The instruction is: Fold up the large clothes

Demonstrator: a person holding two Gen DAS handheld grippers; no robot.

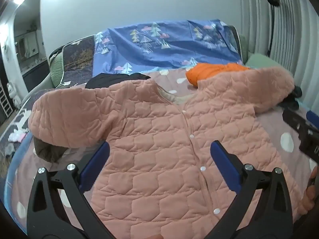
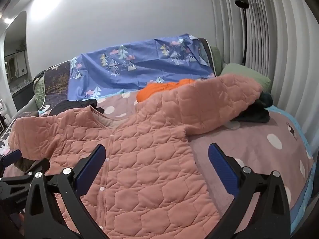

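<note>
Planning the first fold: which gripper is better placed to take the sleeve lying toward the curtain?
Right. The right gripper hangs open beside the pink quilted jacket's curtain-side sleeve; the left gripper is over the chest.

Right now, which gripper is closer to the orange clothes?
Right, I think. The right gripper is by the pink jacket's side below the orange clothes; the left gripper is farther left.

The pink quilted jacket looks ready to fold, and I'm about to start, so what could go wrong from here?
1. The pink quilted jacket's far sleeve lies over an orange garment and dark clothes; folding it in may drag them along.
2. The other sleeve overlaps a brown garment, which could get caught in the fold.
3. Both the left gripper and right gripper are open; thick quilting may slip from a shallow pinch.
</note>
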